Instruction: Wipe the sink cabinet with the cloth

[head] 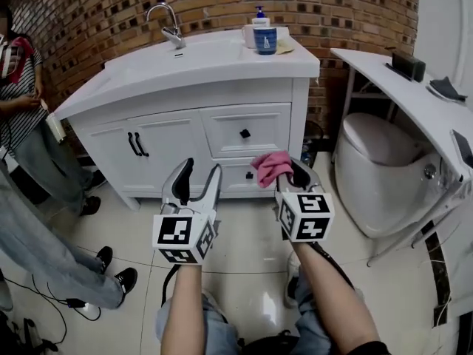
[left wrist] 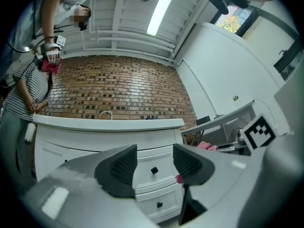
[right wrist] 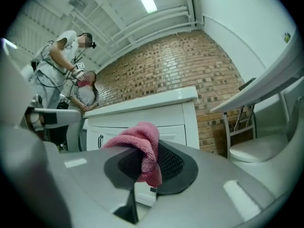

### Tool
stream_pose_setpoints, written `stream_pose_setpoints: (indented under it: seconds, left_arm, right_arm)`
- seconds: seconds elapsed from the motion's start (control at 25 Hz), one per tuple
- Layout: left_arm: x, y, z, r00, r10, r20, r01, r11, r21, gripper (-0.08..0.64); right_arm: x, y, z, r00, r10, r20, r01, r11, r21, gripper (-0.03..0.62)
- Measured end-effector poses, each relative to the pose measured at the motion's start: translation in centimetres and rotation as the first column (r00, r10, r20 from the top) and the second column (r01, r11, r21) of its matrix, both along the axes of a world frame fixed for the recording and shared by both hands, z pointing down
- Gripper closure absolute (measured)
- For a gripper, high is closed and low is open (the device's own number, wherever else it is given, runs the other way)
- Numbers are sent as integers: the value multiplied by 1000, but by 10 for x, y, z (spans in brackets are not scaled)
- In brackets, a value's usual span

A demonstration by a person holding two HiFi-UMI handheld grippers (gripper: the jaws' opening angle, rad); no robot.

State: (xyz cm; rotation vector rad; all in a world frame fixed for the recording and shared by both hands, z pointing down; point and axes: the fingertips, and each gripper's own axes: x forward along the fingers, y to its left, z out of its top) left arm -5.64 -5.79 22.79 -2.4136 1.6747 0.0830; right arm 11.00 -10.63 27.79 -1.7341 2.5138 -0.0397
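Lower centre-left: left gripper, jaws moderately apart and empty, probably held in reserve. Just right of centre: pink cloth pinched between the closed jaws of the right gripper, its loose end bunched forward, apparently as a wiping face for the sink cabinet above, not yet touched.
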Motion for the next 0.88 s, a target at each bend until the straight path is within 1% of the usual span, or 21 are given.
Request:
stream_pose_setpoints:
  seconds: [0.12, 0.24, 0.32, 0.4, 0.48, 0.68, 0.88]
  left_arm:
    - [1, 29, 2, 1000, 9, -5, -9, 1000, -4, 325]
    - [5, 51, 7, 1000, 20, -4, -20, 1000, -8, 325]
    - [10, 65, 12, 1000, 29, 2, -29, 999, -21, 325]
    - [13, 75, 16, 999, 27, 28, -26, 999, -27, 325]
    - [12, 81, 16, 999, 22, 39, -21, 999, -30, 325]
    - [6, 94, 21, 1000, 17, -5, -17, 998, -57, 325]
    - [12, 103, 32, 1000, 23, -15, -24, 998, -64, 325]
  right_arm:
    - [8, 49, -20, 1000, -10, 11, 10, 998, 66, 538]
    - [14, 73, -31, 1000, -17, 16, 16, 996, 89, 538]
    - [13, 84, -36, 1000, -28, -11, 29, 994, 101, 538]
    - [9, 93, -38, 999, -48, -20, 50, 993, 105, 538]
    - [3, 100, -39, 997, -74, 2, 74, 992, 98, 538]
    - [-14, 114, -35, 994, -103, 22, 101, 992, 72, 538]
    - [-21, 126, -26, 994, -113, -5, 113, 990, 81, 538]
